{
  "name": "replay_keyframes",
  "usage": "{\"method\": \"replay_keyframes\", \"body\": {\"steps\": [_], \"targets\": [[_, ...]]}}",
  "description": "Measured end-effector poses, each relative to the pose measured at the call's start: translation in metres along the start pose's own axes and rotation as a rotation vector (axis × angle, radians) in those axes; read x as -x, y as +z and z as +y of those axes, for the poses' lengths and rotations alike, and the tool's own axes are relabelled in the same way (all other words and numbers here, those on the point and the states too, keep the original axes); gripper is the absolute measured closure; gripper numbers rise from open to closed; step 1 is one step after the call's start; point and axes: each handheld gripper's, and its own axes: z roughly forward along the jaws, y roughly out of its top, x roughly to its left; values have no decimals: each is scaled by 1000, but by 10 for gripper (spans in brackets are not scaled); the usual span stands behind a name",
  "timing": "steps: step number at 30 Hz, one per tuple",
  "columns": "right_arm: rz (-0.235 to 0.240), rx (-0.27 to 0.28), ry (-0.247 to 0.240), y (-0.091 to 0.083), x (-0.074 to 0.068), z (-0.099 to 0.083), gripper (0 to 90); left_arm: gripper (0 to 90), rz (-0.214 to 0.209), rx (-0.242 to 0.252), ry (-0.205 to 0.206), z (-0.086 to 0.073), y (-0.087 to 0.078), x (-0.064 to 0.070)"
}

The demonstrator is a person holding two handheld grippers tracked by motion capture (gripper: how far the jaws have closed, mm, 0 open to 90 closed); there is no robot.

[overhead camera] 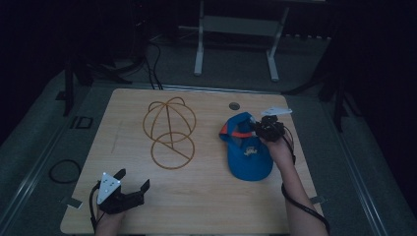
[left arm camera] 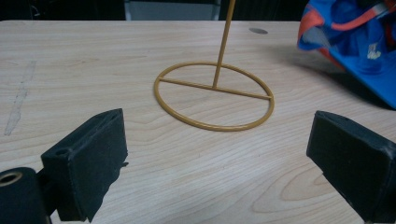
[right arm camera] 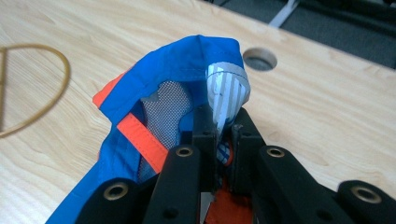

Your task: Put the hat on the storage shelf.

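In the high view, your left gripper (overhead camera: 132,180) sat at the lower left of the frame near the front edge of the wooden table (overhead camera: 206,196), its jaws spread wide with nothing between them, your hand behind it at the bottom edge. Your right gripper (overhead camera: 259,129) was at the right of centre, clamped on the back edge of a blue cap (overhead camera: 248,155) with an orange strap; the cap's brim lay toward the bottom of the frame on the table. A yellow wire stand (overhead camera: 169,132), a ring base with a domed cage on a stem, stood left of centre, well apart from the cap. A round hole (overhead camera: 234,105) in the tabletop showed above the cap. In the left gripper view, your two black jaws rose at the lower left and lower right, far apart and empty, and the wire stand's (left arm camera: 214,95) ring base with its crossbar and upright stem lay at the centre, while the cap (left arm camera: 359,44) filled the upper right corner. In the right gripper view, your jaws at the bottom centre were closed tight on a fold of the cap's (right arm camera: 187,70) fabric, with mesh lining and an orange band showing inside; the hole (right arm camera: 259,59) was at the upper centre and part of the stand (right arm camera: 46,95) curved in at the left edge.
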Motion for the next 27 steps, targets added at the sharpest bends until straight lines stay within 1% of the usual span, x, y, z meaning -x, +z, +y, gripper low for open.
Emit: {"method": "replay_keyframes", "body": {"steps": [1, 2, 3, 4, 6, 9, 10, 11, 13, 14, 15, 16, 17, 18, 19, 20, 21, 22, 24, 25, 26, 27], "targets": [[6, 15, 3, -5, 0, 2, 838, 55, -8, 3, -7, 2, -1, 1], [7, 46, -7, -17, -3, 7, 838, 55, -7, 6, -7, 4, -2, 2], [6, 55, -11, -21, -3, 8, 837, 55, -7, 6, -7, 4, -2, 2], [6, 55, -11, -21, -3, 8, 837, 55, -12, 13, -8, 6, -3, 3], [16, 84, -3, -31, -5, 14, 838, 55, -26, 20, -6, 12, -5, 6], [8, 117, -15, -45, -8, 22, 838, 55, -53, 25, -2, 22, -7, 12], [12, 138, -23, -55, -10, 28, 837, 55, -61, 24, 0, 26, -8, 13], [12, 138, -23, -55, -10, 28, 837, 55, -74, 29, 2, 31, -9, 15], [7, 161, -36, -65, -14, 35, 837, 55, -82, 35, 23, 43, -11, 19], [3, 174, -47, -74, -17, 41, 838, 55, -94, 37, 35, 49, -12, 20], [3, 174, -47, -74, -17, 41, 838, 55, -101, 41, 41, 53, -12, 21], [3, 190, -47, -81, -18, 44, 838, 55, -107, 43, 50, 59, -13, 24], [3, 190, -47, -81, -18, 44, 838, 55, -120, 43, 62, 65, -13, 26], [8, 207, -46, -87, -20, 47, 838, 55, -130, 45, 77, 71, -14, 28], [8, 207, -46, -87, -20, 47, 838, 55, -136, 39, 92, 77, -13, 31], [15, 217, -47, -93, -23, 48, 838, 55, -148, 37, 100, 83, -13, 34], [15, 217, -47, -93, -23, 48, 838, 55, -165, 38, 108, 89, -13, 37], [19, 226, -61, -97, -27, 50, 838, 55, -176, 37, 115, 97, -12, 41], [21, 230, -66, -99, -29, 50, 838, 55, -195, 31, 129, 109, -12, 46], [30, 237, -67, -101, -31, 50, 838, 55, -204, 28, 138, 117, -11, 50], [39, 242, -70, -104, -34, 50, 837, 55, -222, 28, 144, 123, -11, 53], [46, 250, -76, -106, -36, 51, 838, 55, -222, 31, 146, 128, -10, 55]]}}
